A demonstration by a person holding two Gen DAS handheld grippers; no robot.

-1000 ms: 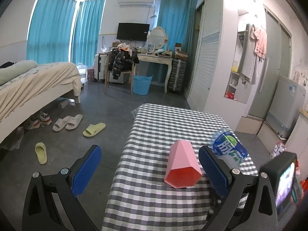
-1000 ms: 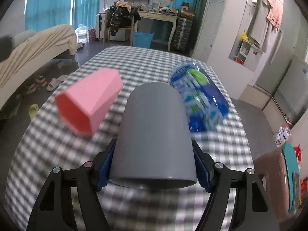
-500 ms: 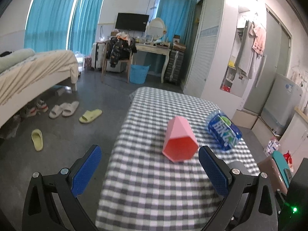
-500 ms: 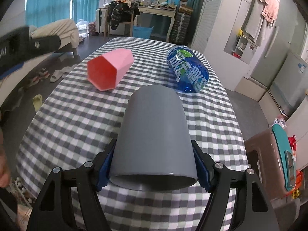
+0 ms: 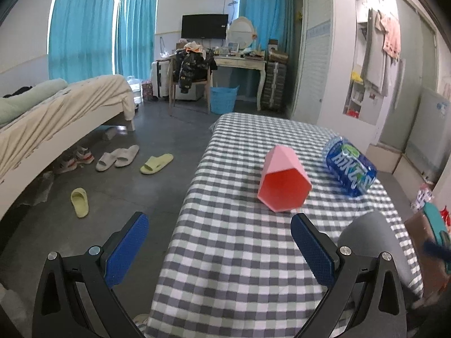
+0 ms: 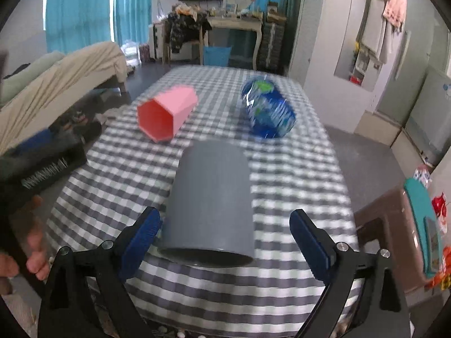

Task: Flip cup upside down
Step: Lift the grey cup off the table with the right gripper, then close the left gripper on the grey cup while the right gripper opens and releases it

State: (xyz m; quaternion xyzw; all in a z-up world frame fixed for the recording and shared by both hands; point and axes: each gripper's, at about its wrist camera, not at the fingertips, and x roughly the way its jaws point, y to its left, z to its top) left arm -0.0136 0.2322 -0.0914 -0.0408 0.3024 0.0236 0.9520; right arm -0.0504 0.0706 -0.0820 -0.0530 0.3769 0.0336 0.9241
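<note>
A grey cup stands upside down, rim down, on the checked table near its front edge. My right gripper is open around it, its blue pads apart from the cup's sides. The cup also shows in the left wrist view, partly behind my finger. My left gripper is open and empty over the table's front left edge. A pink faceted cup lies on its side mid-table, mouth toward me; it also shows in the right wrist view.
A blue-labelled water bottle lies on its side at the right, behind the grey cup. A brown stool with a teal object stands right of the table. The left gripper's body and the hand sit at left. Slippers lie on the floor.
My right gripper has opened and let go of the grey cup, which now stands rim down on the table. The left gripper has drawn back toward the front left edge.
</note>
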